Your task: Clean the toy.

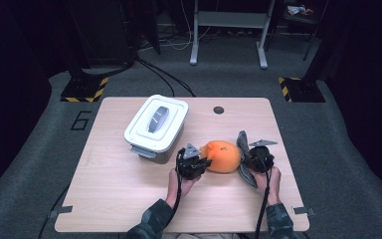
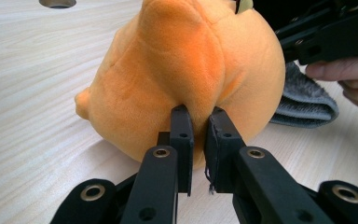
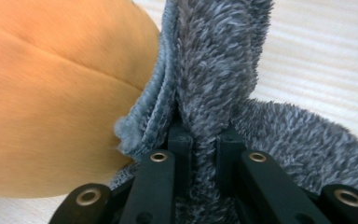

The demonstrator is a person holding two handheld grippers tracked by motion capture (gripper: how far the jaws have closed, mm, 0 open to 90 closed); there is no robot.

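partly hidden behind both grippers, the orange plush toy (image 1: 222,156) sits on the wooden table (image 1: 119,194) near the white lidded box (image 1: 156,127), with the left gripper (image 2: 198,122) pinching a fold of it tight and the right gripper (image 3: 204,135) clamped on a fuzzy grey cloth (image 3: 214,60) that touches it.

Cloth (image 3: 214,70) cut off at top

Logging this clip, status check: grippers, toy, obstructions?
Left gripper shut on orange plush toy. Right gripper shut on grey cloth against toy. White lidded box beside, apart.
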